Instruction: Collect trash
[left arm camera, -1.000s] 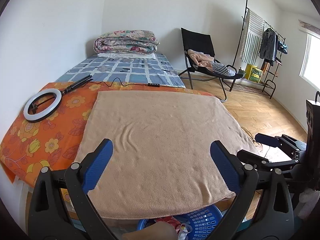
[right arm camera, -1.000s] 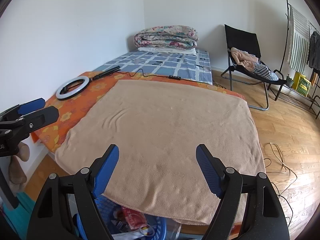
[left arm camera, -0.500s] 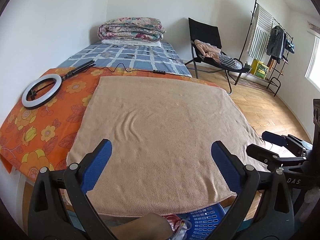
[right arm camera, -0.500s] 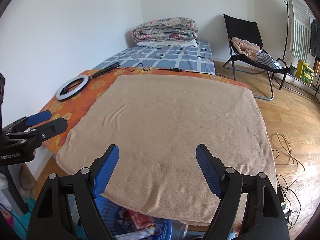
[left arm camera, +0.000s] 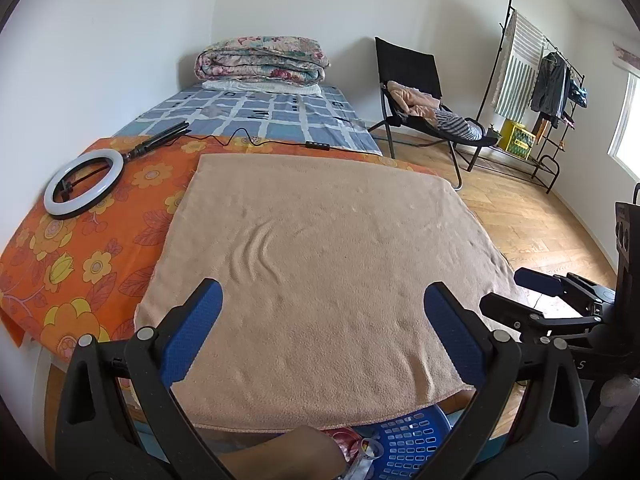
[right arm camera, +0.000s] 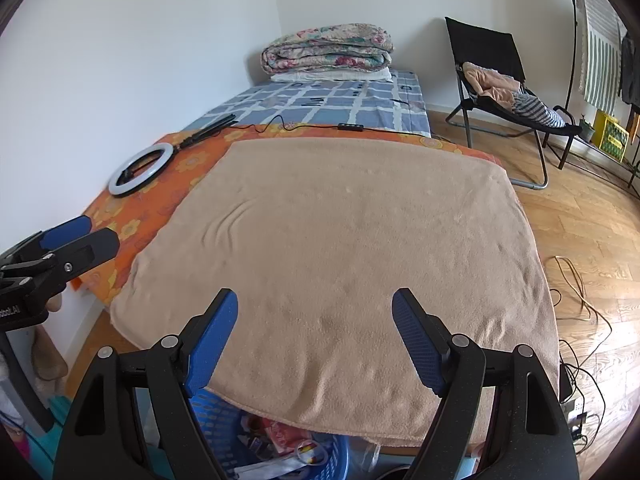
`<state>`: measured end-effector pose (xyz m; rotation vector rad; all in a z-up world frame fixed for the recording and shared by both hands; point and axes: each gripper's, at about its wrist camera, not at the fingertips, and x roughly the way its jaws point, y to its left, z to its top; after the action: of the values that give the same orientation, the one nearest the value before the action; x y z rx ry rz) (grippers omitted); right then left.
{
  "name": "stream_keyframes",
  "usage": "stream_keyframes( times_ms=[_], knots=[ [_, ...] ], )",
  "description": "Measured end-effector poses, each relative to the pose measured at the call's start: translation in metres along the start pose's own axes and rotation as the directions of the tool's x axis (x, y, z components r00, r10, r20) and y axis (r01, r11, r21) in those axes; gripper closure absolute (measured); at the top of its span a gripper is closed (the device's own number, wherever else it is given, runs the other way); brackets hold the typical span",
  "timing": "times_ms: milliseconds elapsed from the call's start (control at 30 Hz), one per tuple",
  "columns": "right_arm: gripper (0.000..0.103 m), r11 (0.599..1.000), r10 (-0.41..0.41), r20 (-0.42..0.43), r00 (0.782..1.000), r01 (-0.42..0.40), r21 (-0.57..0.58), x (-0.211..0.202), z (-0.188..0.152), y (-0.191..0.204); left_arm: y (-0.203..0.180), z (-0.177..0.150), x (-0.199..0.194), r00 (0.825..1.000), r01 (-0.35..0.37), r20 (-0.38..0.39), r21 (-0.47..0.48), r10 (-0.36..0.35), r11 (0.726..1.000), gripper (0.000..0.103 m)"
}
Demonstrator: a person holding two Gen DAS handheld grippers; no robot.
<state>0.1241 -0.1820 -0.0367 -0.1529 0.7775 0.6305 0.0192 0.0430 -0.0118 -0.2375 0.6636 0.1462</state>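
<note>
We see both tongs spread wide with nothing between the pads. Left tongs point(left arm camera: 322, 312) fill the lower middle of the left wrist view; right tongs point(right arm camera: 316, 330) fill the lower middle of the right wrist view. Both hang over the near edge of a tan blanket point(left arm camera: 320, 272) that covers most of each frame.

The trash sits in a blue basket point(left arm camera: 412, 440) at the bottom edge of both views, below the blanket's hem. Only a slice of the basket shows; the blanket and the tong arms hide most of it. Inside we make out a red wrapper point(right arm camera: 286, 434) and some pale plastic bits, too cramped to name.

A brownish shape point(left arm camera: 288, 454) cuts in at the bottom centre of the left wrist view, likely part of the person, but we cannot tell which part.

The blanket lies on an orange flowered sheet point(left arm camera: 80, 256) at left. A ring light point(left arm camera: 84, 186) lies on it in the middle left, its cable running right along the sheet. A folded quilt point(left arm camera: 260, 60) sits at upper centre on the blue checked bed. A black chair point(left arm camera: 416, 92) with clothes stands at upper right. Cables point(right arm camera: 576, 292) trail on the wooden floor at right, partly cut off.
</note>
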Motion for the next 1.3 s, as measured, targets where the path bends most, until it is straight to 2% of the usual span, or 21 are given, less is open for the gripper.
stream_keyframes(
  times_ms=[1300],
  knots=[
    [0.024, 1.000, 0.003, -0.011, 1.000, -0.003, 0.025, 0.0040, -0.0025, -0.0071, 0.0013, 0.0004, 0.0004, 1.000, 0.001, 0.001, -0.003, -0.001, 1.000, 0.001]
  ],
)
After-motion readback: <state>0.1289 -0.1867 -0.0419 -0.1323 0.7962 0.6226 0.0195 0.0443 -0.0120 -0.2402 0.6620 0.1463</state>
